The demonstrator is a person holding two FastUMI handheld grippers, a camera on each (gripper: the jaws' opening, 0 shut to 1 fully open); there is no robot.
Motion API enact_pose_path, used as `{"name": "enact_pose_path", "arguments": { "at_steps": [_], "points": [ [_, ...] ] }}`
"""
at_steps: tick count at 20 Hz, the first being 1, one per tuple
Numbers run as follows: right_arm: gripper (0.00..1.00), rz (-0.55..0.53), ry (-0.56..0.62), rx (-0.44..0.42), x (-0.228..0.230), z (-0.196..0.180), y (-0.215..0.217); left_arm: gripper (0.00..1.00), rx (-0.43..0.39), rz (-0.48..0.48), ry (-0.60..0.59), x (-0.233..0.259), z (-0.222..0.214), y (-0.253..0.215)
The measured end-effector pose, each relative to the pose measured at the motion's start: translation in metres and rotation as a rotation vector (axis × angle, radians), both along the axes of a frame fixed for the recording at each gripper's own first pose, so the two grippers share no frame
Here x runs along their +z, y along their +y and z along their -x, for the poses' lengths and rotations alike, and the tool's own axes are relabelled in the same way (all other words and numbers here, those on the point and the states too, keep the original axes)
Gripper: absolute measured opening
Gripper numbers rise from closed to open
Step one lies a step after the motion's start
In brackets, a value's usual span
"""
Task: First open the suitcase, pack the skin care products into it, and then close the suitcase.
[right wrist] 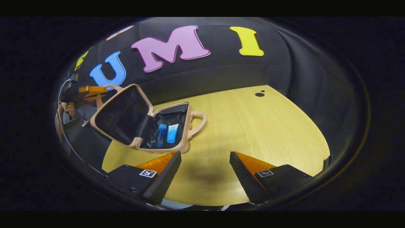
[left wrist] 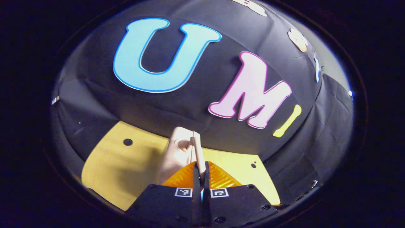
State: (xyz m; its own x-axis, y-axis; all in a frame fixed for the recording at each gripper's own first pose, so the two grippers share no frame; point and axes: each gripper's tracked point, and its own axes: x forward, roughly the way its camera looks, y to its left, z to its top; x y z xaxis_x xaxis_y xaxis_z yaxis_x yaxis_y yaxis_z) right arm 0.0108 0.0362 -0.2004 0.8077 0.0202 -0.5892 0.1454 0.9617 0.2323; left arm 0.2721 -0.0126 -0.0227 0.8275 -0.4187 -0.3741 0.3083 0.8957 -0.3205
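Suitcase (right wrist: pixel 142 123) lies open on the pale wood worktop (right wrist: pixel 253 133), toward its left side in the right gripper view. It is a small case with a peach-pink shell and black lining. Nearest that camera, the right gripper (right wrist: pixel 205 171) hangs over bare worktop with its jaws spread wide, nothing between them. Just past its left finger sits the lower half of the case, flat on the wood, with two skin care products inside, side by side: a blue bottle (right wrist: pixel 160 134) and a paler blue tube (right wrist: pixel 172 133). A looped handle (right wrist: pixel 198 122) sticks out of the case's right side. The lid (right wrist: pixel 121 115) stands raised, tilted back to the left. Beyond the lid, at the far left edge, the left gripper (right wrist: pixel 87 91) shows with a hand (right wrist: pixel 69 109) below it.

In the left gripper view, the jaws are clenched on a thin peach-pink strap or edge of the suitcase (left wrist: pixel 182 152), which rises straight ahead of the fingertips. Worktop lies behind it.
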Motion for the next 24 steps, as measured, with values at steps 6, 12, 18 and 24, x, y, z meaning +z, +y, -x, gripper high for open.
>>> {"name": "enact_pose_path", "arguments": {
  "at_steps": [6, 12, 18, 24],
  "points": [
    [0.98, -0.012, -0.063, -0.038, 0.03, 0.023, -0.019, 0.07, -0.178, 0.019, 0.13, -0.111, 0.03, -0.141],
    [0.98, -0.017, -0.118, -0.076, 0.056, 0.029, -0.045, 0.08, -0.234, -0.238, 0.251, -0.231, 0.035, -0.199],
    [0.97, 0.082, -0.293, -0.07, 0.134, -0.01, -0.079, 0.72, -0.197, -0.154, 0.066, -0.161, 0.044, -0.203],
    [0.97, 0.322, -0.562, 0.075, 0.245, -0.043, -0.05, 0.96, -0.015, -0.23, -0.374, -0.004, 0.104, -0.147]
  ]
}}
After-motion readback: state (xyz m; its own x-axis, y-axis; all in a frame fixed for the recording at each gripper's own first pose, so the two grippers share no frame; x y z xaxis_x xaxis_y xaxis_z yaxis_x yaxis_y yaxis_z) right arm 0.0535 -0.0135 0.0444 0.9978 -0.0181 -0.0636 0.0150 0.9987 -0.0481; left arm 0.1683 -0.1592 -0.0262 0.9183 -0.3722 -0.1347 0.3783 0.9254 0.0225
